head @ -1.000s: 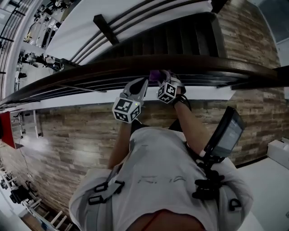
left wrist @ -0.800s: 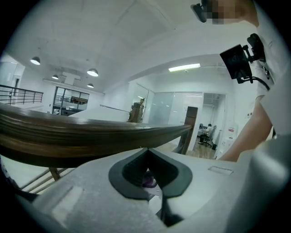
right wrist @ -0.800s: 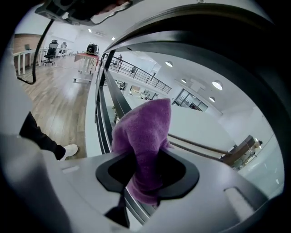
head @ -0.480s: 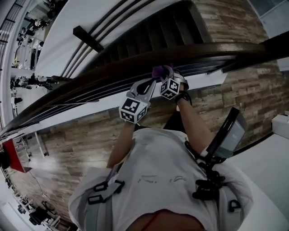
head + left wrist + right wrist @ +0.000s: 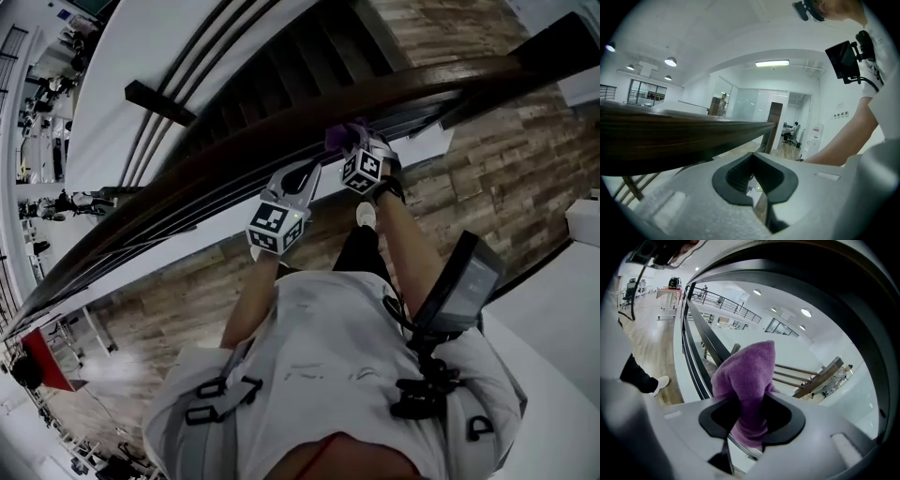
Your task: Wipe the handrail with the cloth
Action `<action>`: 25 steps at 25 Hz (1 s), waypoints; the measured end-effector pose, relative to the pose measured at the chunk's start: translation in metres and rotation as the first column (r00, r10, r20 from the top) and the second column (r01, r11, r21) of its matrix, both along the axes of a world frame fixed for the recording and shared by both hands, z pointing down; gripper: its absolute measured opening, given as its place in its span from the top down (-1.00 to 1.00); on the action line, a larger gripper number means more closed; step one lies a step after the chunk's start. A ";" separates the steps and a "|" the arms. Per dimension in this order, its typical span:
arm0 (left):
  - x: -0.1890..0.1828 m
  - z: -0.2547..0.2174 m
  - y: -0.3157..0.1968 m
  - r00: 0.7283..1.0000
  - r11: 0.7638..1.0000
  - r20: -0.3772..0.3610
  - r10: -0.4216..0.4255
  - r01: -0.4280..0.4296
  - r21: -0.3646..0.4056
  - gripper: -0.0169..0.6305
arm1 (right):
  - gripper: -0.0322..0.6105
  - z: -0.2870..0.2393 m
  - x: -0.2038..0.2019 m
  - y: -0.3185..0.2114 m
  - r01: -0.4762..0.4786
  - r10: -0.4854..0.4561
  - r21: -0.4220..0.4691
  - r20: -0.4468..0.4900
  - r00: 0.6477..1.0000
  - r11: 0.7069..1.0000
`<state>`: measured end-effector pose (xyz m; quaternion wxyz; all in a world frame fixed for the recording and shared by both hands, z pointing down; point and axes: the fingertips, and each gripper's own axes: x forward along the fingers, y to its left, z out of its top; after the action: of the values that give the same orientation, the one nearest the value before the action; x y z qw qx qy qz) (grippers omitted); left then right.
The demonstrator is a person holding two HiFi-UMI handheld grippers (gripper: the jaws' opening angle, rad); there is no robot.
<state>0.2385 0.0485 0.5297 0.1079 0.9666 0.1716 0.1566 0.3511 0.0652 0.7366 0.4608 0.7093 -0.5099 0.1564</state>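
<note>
A dark wooden handrail point(image 5: 234, 141) runs slantwise across the head view, from the lower left up to the upper right, above dark stairs point(image 5: 309, 70) and a wooden floor point(image 5: 487, 159). The right gripper point(image 5: 354, 150) reaches up to the near edge of the rail, a little right of its middle, and its jaws are clamped on a purple cloth point(image 5: 339, 137) that sits against that edge. In the right gripper view the cloth point(image 5: 747, 376) is a fuzzy purple fold standing up out of the black pads of the right gripper point(image 5: 750, 420), with a short end hanging below them. Beyond it are thin dark rail bars point(image 5: 701, 357) and a white shoe point(image 5: 658, 383) on the floor. The left gripper point(image 5: 305, 171) hovers just beside the right one, under the same edge. In its own view the left gripper point(image 5: 754, 176) has its jaws drawn together to a thin slit with nothing between them, and the handrail point(image 5: 670, 136) passes close by on the left, apart from the pads. Each gripper carries a cube point(image 5: 277, 227) with black-and-white square markers. A dark screen point(image 5: 459, 286) is mounted at the person's chest. Small signs point(image 5: 839, 115) on the far wall are too small to read
</note>
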 end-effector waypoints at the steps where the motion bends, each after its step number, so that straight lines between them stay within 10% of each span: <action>1: 0.006 0.000 0.007 1.000 1.000 -0.003 0.011 -0.011 0.000 0.95 | 0.50 0.001 0.007 0.007 -0.006 0.006 -0.002 -0.008 1.000 1.000; 25: 0.102 0.031 0.145 0.975 0.975 0.015 0.222 -0.221 -0.017 0.95 | 0.38 0.002 0.166 0.175 -0.097 0.072 -0.143 -0.172 0.982 0.985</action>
<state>0.3410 0.1933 0.5607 0.0985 0.9393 0.2786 0.1743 0.5168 0.2407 0.7384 0.5471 0.7041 -0.4257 0.1542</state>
